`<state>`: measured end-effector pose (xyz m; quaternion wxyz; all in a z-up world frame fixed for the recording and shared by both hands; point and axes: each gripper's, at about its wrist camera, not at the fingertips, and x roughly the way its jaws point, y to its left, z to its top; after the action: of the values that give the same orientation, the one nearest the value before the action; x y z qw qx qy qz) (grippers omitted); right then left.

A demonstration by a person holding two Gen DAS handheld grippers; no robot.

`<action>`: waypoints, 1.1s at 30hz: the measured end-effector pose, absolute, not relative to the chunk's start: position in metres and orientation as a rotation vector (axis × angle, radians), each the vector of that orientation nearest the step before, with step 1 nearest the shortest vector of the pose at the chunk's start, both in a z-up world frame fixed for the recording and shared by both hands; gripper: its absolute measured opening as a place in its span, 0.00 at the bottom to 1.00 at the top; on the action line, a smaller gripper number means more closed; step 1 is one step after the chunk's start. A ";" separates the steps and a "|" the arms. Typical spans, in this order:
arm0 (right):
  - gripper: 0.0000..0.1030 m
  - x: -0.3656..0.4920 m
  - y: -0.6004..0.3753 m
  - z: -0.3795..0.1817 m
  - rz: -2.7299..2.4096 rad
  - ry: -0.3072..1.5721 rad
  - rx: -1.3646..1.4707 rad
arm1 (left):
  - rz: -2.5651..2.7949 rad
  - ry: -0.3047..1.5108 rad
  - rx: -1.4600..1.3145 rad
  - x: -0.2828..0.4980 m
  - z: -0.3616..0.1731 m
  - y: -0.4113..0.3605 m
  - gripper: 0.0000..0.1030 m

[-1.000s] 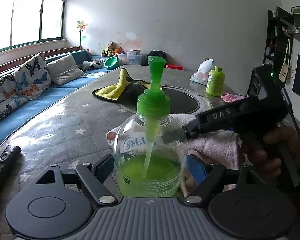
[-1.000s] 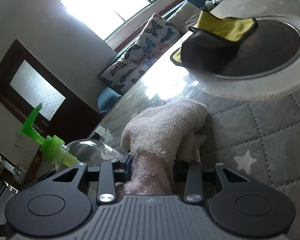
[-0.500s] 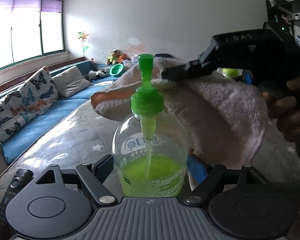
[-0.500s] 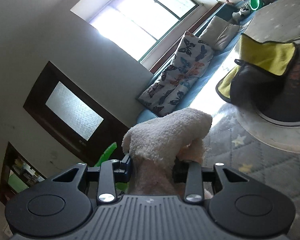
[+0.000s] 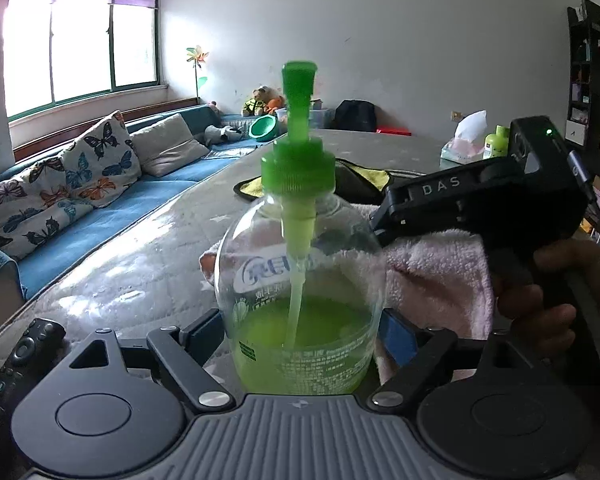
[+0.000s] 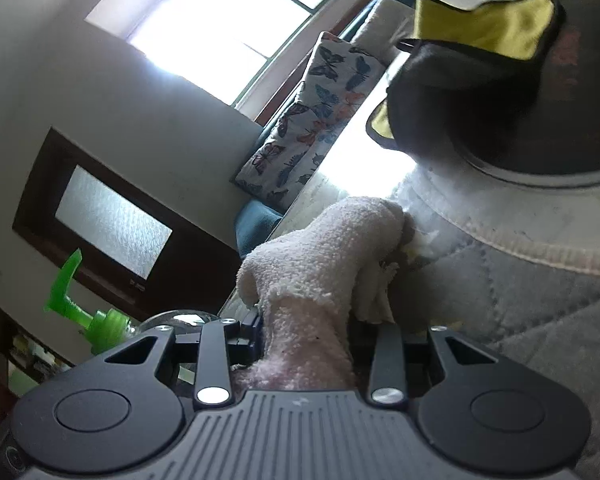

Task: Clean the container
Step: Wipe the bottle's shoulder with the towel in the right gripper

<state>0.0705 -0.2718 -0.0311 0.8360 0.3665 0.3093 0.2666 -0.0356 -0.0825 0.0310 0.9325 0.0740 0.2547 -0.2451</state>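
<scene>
You see a clear pump bottle (image 5: 300,280) with a bright green pump head (image 5: 298,160) and yellow-green liquid in its lower half. Behind it lies a pale pink towel (image 5: 436,276). The table cover (image 5: 140,252) is grey, quilted, dotted with pale stars. A yellow cloth (image 6: 484,24) with black edging lies farther back. The sofa (image 5: 100,216) is blue; one cushion (image 5: 88,168) is white with blue, orange and black butterflies. Both grippers look black and grey.

Daylight pours through the wide multi-pane window (image 5: 80,44), overexposed to white in both views, throwing glare on the grey quilted table cover (image 5: 140,256). Fisheye bending curves the edges; the right wrist view is motion-blurred.
</scene>
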 end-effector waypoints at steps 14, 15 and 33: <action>0.34 0.049 -0.293 -0.015 0.777 0.424 1.007 | -0.414 0.563 0.122 -0.025 0.024 -0.085 0.88; 0.34 0.044 -0.296 -0.015 0.811 0.407 1.014 | -0.403 0.567 0.114 -0.026 0.024 -0.085 0.87; 0.34 0.056 -0.283 -0.028 0.897 0.511 0.997 | -0.330 0.528 0.078 -0.044 0.046 -0.068 0.80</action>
<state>0.0562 -0.2832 -0.0279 0.7535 0.4568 0.2342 0.4108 -0.0440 -0.0678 0.0460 0.9512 0.0382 0.2596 -0.1622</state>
